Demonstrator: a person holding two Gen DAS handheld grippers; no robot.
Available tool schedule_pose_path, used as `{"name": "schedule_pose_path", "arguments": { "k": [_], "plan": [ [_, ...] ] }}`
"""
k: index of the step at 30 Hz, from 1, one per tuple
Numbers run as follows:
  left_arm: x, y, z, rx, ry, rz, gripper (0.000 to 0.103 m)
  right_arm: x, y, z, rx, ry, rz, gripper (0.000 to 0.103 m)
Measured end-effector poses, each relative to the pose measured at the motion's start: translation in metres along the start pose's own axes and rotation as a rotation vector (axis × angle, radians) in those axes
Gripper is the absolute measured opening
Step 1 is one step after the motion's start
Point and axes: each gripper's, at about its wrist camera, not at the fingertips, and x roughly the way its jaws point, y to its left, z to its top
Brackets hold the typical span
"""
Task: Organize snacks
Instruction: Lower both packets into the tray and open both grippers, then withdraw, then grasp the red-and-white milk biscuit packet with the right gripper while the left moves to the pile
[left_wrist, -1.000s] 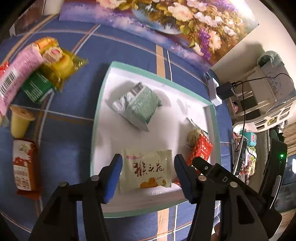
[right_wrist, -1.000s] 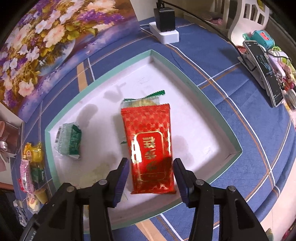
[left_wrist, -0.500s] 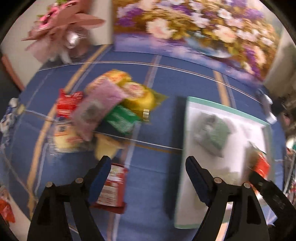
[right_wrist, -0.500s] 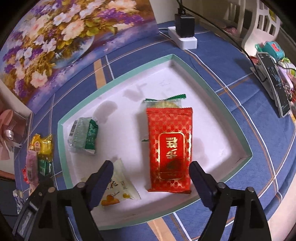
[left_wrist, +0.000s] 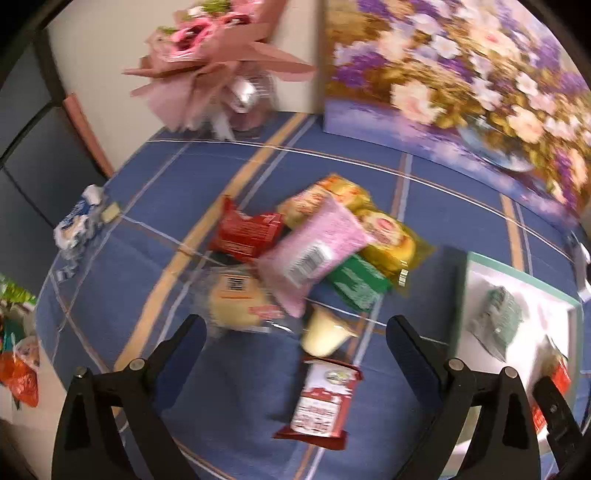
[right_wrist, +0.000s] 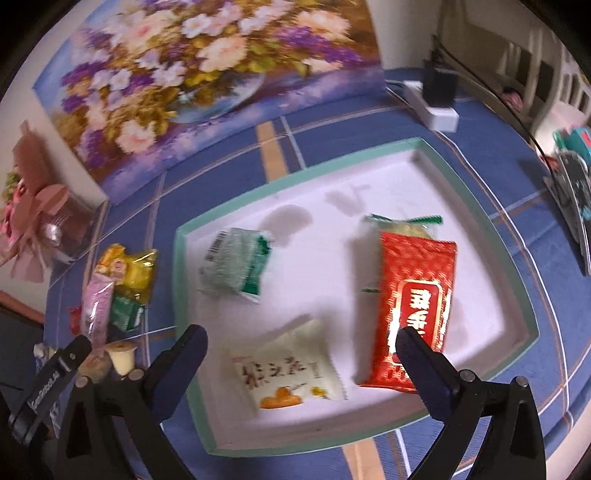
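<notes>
A: Where is the left gripper (left_wrist: 295, 332) pointing?

B: Steeply down at the blue plaid surface (left_wrist: 229, 387), over the loose pile of snacks beside the tray. Its fingers (left_wrist: 413, 350) are spread wide and have just been opening, with nothing pinched. Below the gap lie a cream jelly cup (left_wrist: 325, 334) and a red-and-white packet (left_wrist: 321, 402), both resting on the cloth and not touched.

A: What else is in that pile?

B: A pink packet (left_wrist: 314, 251) lies across a yellow-wrapped cake (left_wrist: 391, 240), a green packet (left_wrist: 356, 284), a red packet (left_wrist: 245, 232) and a clear-wrapped pale cake (left_wrist: 240, 299). The view is motion-blurred.

A: And the right gripper (right_wrist: 301, 343)?

B: Also tilted steeply down, over the near edge of the white tray with a green rim (right_wrist: 513, 273). Its fingers (right_wrist: 184, 354) have just been opening too and stand spread with nothing between the pads. The right fingertip overlaps the lower end of the long red packet (right_wrist: 413, 280) in the view, but whether it touches it I cannot tell.

A: What sits in the tray?

B: The long red packet on the right with a green-edged packet (right_wrist: 406, 225) partly under its far end, a green-and-white packet (right_wrist: 236, 266) at the left, and a cream packet with an orange print (right_wrist: 288, 369) near the front, under the gap between the fingers.
</notes>
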Motion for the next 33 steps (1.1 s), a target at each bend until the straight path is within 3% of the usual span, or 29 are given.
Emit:
{"name": "schedule_pose_path", "arguments": {
  "k": [8, 12, 21, 33],
  "plan": [
    [0.002, 0.038, 0.005, -0.088, 0.028, 0.016, 0.098, -0.015, 0.032, -0.006, -0.085, -0.065, 0.069, 0.103],
    [0.0, 0.056, 0.006, -0.088, 0.019, 0.073, 0.098, -0.015, 0.049, -0.01, -0.118, -0.063, 0.119, 0.103],
    [0.012, 0.108, 0.007, -0.223, 0.075, 0.034, 0.098, -0.003, 0.104, -0.029, -0.212, -0.008, 0.155, 0.103],
    [0.063, 0.111, -0.002, -0.212, 0.258, 0.012, 0.098, 0.036, 0.17, -0.07, -0.353, 0.115, 0.137, 0.103]
  ]
}}
